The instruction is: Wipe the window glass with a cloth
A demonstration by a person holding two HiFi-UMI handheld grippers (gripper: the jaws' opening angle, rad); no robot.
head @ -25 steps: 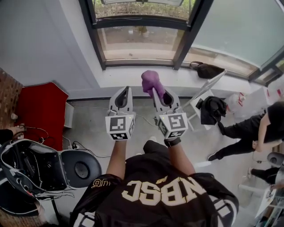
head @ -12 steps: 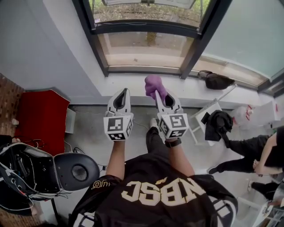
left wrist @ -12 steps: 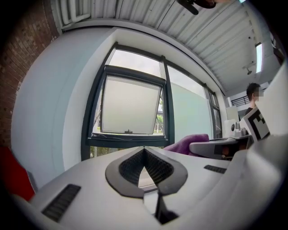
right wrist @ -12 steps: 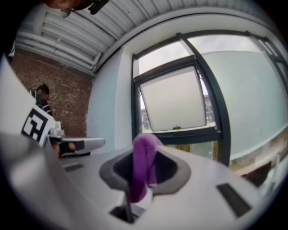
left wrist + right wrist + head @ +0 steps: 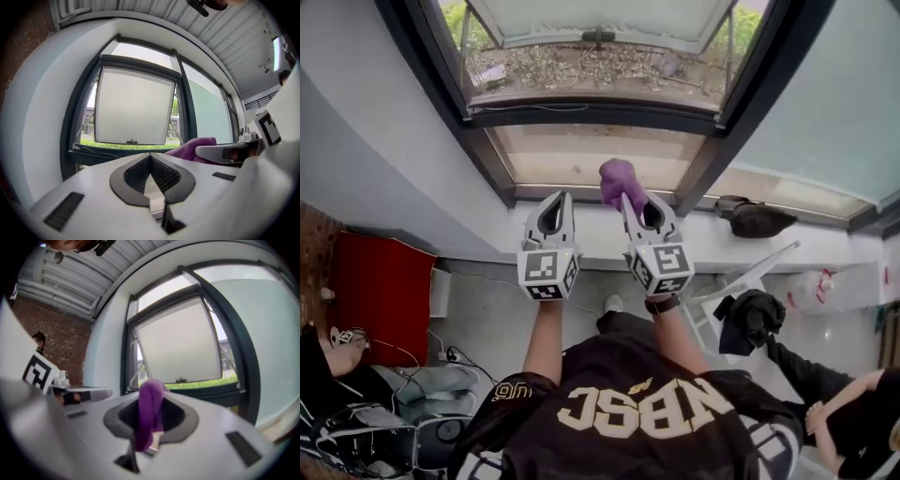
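A purple cloth (image 5: 617,180) (image 5: 149,411) (image 5: 194,149) is bunched between the jaws of my right gripper (image 5: 630,199) (image 5: 151,399), which is shut on it. My left gripper (image 5: 555,201) (image 5: 150,157) is beside it, shut and empty. Both point at a dark-framed window (image 5: 591,103). Its frosted sash (image 5: 133,111) (image 5: 180,348) is tilted open, with a handle at its lower edge. The cloth hangs short of the glass.
A white sill (image 5: 825,239) runs under the window with a dark bag (image 5: 755,217) on it. On the floor lie a red case (image 5: 380,291), a white folding chair (image 5: 741,291) with black clothing, and a person's arm (image 5: 834,398) at the lower right.
Both grippers have moved forward and up toward the window, which looms larger in both gripper views. The cloth stays held in the right gripper.
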